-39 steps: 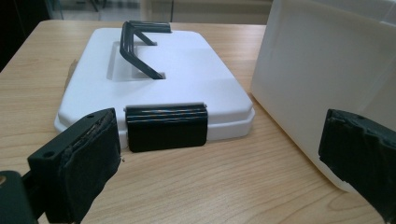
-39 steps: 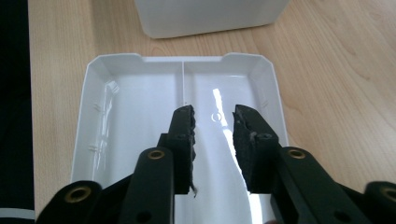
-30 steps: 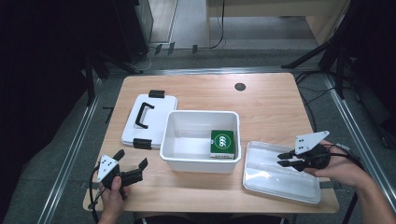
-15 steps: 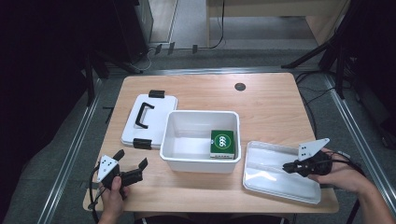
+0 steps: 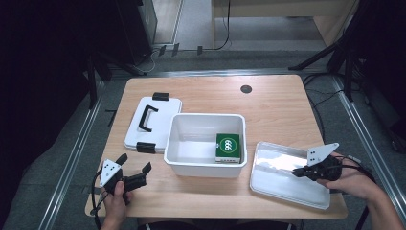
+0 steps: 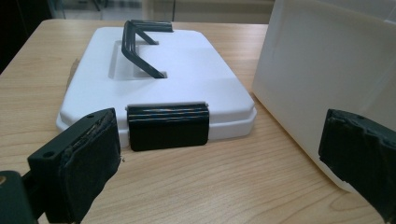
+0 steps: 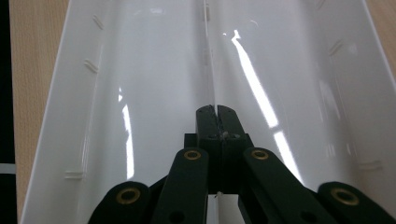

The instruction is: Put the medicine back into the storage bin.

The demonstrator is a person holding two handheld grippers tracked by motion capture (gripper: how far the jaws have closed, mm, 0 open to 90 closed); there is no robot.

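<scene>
A shallow white tray [image 5: 277, 165] lies at the table's front right. My right gripper [image 5: 295, 173] reaches low over it from the right. In the right gripper view its jaws have just been closing, and my right gripper [image 7: 216, 111] stands shut on the thin raised rib down the middle of the tray [image 7: 154, 70]. A white bin [image 5: 206, 167] sits mid-table with a green box [image 5: 227, 147] in its right corner. Left of it lies a white lid [image 5: 165, 125] with a black handle. My left gripper [image 5: 135, 163] rests open and empty at the front left, where my left gripper [image 6: 224, 158] faces the lid's black latch [image 6: 168, 126].
The bin's wall [image 6: 317, 70] stands close on the right of my left gripper. A small dark round disc [image 5: 246, 89] sits in the table's far side. Bare wood lies between the lid and the front edge. Dark floor and cables surround the table.
My right gripper has sunk onto the tray and its jaws have come together. The left gripper, bin, lid and box have not moved.
</scene>
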